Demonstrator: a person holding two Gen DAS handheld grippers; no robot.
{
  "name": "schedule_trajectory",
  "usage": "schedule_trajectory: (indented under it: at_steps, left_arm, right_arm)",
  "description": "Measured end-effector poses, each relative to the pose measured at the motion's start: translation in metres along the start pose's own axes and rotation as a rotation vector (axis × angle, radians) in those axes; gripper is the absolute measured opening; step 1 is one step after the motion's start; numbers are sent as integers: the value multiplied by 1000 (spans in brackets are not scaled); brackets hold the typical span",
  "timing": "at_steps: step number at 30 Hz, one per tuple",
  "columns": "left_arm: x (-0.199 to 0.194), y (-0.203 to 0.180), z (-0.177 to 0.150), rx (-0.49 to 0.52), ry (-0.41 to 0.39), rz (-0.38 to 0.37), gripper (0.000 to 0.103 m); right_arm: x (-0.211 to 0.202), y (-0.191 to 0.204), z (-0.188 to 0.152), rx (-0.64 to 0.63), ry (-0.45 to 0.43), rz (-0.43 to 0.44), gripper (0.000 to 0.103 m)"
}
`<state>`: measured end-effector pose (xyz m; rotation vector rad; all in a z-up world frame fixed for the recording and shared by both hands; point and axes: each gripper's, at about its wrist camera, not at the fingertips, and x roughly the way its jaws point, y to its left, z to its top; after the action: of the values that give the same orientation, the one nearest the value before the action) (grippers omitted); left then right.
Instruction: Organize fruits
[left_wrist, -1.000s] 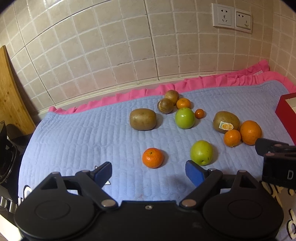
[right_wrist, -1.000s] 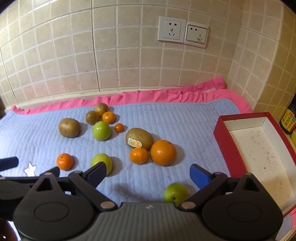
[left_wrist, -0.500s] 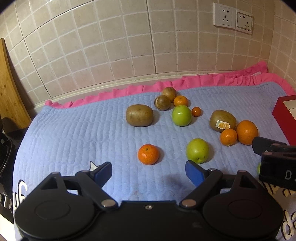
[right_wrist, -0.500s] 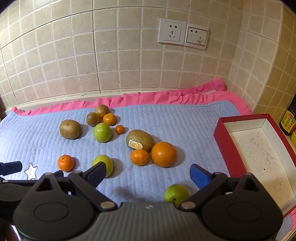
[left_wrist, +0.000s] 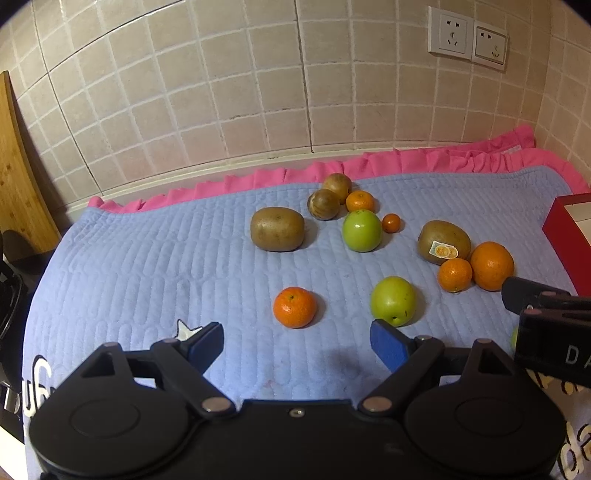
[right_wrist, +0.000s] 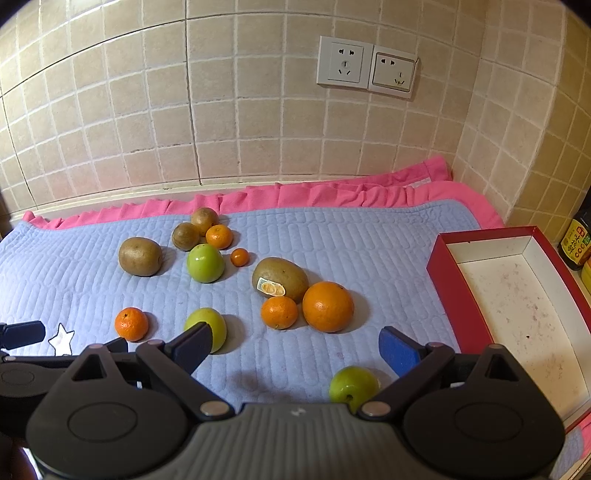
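Several fruits lie on a blue quilted mat (left_wrist: 147, 266). In the left wrist view a small orange (left_wrist: 294, 307) and a green apple (left_wrist: 393, 301) lie just ahead of my open, empty left gripper (left_wrist: 295, 345). Farther off lie a kiwi (left_wrist: 277, 229), another green apple (left_wrist: 361, 230), a stickered kiwi (left_wrist: 443, 242) and a big orange (left_wrist: 491, 266). My right gripper (right_wrist: 295, 349) is open and empty; a green apple (right_wrist: 352, 384) lies close beneath its right finger. An empty red box (right_wrist: 517, 295) stands at the right.
A tiled wall with sockets (right_wrist: 365, 66) backs the counter. A pink cloth edge (left_wrist: 406, 166) runs along the wall. A wooden board (left_wrist: 18, 177) leans at the left. A sauce bottle (right_wrist: 576, 243) stands behind the box. Two brown round fruits (left_wrist: 328, 197) and small tangerines sit at the back.
Both grippers have drawn back and tilted slightly; the fruits sit a little higher and farther in the views. No fruit has moved and both jaws stay open.
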<state>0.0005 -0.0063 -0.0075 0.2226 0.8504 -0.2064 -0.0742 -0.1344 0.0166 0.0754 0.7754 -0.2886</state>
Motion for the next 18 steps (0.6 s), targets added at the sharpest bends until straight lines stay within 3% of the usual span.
schedule_trajectory:
  at_steps: [18]
  left_arm:
    - [1, 3, 1, -15, 0, -10, 102]
  right_arm:
    - [2, 1, 1, -3, 5, 3, 98]
